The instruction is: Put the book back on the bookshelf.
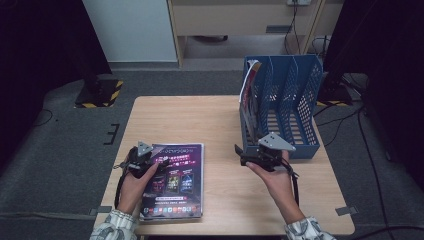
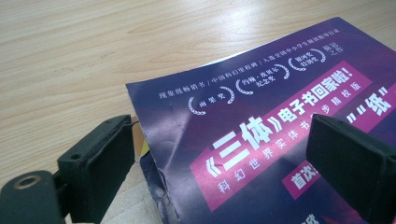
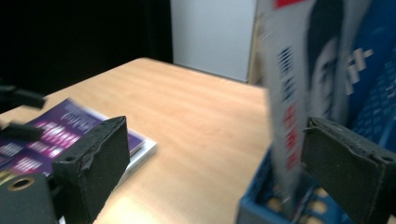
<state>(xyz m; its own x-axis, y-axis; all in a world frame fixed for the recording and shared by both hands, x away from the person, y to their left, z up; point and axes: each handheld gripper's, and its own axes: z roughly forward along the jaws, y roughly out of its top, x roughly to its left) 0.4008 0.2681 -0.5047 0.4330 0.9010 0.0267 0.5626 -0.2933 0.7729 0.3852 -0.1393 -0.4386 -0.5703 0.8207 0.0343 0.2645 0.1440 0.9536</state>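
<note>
A purple magazine (image 1: 175,177) tops a small stack at the table's front left. My left gripper (image 1: 155,162) rests over the stack's left edge. In the left gripper view its jaws stand open (image 2: 224,163) astride the upper-left corner of the purple magazine (image 2: 261,126), whose edge is creased. A blue file rack (image 1: 295,100) stands at the back right, with an upright magazine (image 1: 248,82) in its leftmost slot. My right gripper (image 1: 241,154) hovers at the rack's front left corner, open (image 3: 219,168) with nothing between its jaws; the upright magazine (image 3: 299,88) is just ahead to the right.
The rack's other slots (image 1: 300,85) hold nothing that I can see. Bare wood (image 1: 185,120) spreads between the stack and the rack. Behind the table are a white panel (image 1: 132,30), a pale cabinet (image 1: 240,17), cables (image 1: 345,115) on the floor and a striped stand base (image 1: 100,92).
</note>
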